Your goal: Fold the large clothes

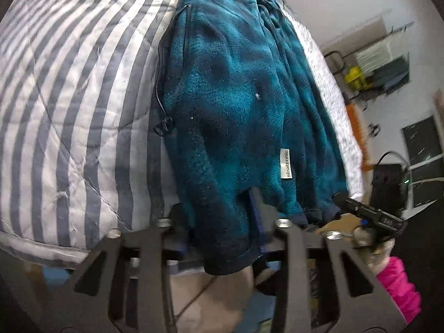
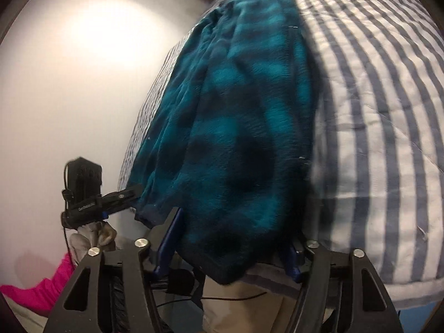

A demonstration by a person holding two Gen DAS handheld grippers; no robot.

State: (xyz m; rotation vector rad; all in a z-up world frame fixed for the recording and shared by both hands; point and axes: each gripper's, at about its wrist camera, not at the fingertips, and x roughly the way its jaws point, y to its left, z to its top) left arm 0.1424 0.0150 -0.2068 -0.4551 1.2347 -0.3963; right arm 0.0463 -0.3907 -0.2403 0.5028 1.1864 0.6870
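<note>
A teal fleece jacket [image 1: 236, 97] lies on a grey-and-white striped bedspread [image 1: 69, 111], its dark hem hanging over the bed's near edge. It has a black zipper [image 1: 161, 83] on its left side and a white label [image 1: 285, 163]. My left gripper [image 1: 220, 222] is shut on the hem, and the fabric fills the gap between its pads. In the right wrist view, the same jacket [image 2: 236, 125] drapes between the blue pads of my right gripper [image 2: 231, 249], which stand wide apart beside the cloth. Each gripper shows at the jacket's far corner in the other view.
The striped bedspread [image 2: 374, 111] spreads wide beside the jacket. A white wall [image 2: 69, 83] is to the left in the right wrist view. A pink sleeve [image 1: 399, 285] and beige trousers [image 1: 211, 299] are close below. A black box [image 1: 388, 183] and yellow item [image 1: 355, 77] sit across the room.
</note>
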